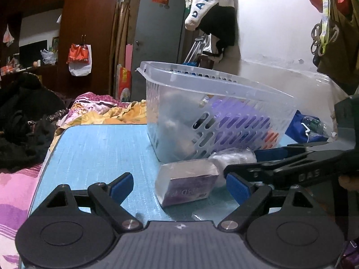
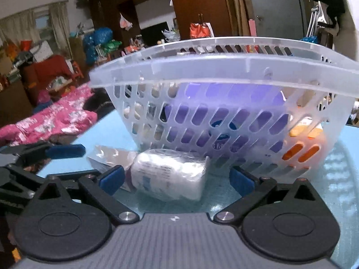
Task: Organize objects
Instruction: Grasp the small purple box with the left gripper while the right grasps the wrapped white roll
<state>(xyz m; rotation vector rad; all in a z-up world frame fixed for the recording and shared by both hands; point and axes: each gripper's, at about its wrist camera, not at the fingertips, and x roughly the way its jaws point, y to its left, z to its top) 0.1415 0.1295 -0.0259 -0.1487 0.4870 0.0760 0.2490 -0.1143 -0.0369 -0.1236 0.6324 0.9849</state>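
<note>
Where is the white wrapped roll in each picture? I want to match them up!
Left wrist view: the white wrapped roll lies right of centre, behind the purple box.
Right wrist view: the roll sits bottom centre, between the open fingers.
Shared landmark: the clear basket just behind it.

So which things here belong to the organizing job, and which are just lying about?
Job:
- translucent slotted plastic basket
- plastic-wrapped purple box
- plastic-wrapped white roll
- left tongs, open
- right tongs, open

Lying about:
- pink floral bedding
- hanging orange-and-white bag
- grey door
</note>
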